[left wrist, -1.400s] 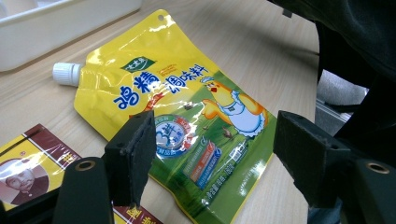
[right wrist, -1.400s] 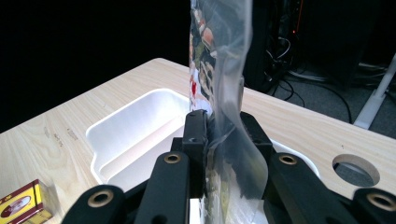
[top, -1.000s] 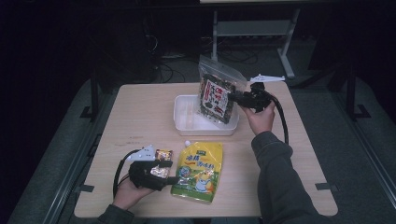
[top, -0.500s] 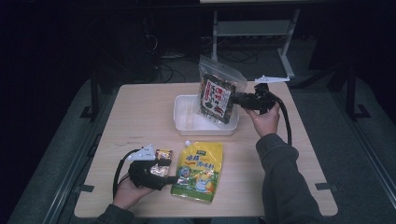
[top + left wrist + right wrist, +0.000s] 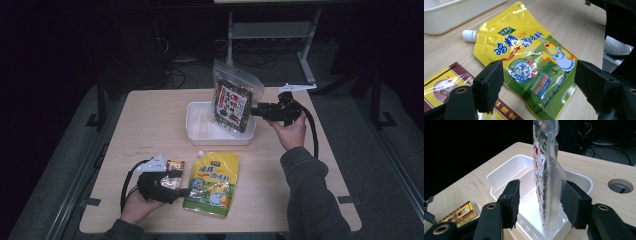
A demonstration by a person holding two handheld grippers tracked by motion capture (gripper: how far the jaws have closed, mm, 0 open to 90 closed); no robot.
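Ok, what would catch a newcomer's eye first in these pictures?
The clear plastic bag of dark snacks stands upright in the white plastic tub at the table's far middle, between the open jaws of the right gripper. Nearer, a bright yellow spouted pouch with a cartoon chicken lies flat before the open left gripper.

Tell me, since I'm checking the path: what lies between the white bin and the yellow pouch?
In the high view, only bare tabletop separates the white bin from the yellow pouch; its white cap points toward the bin.
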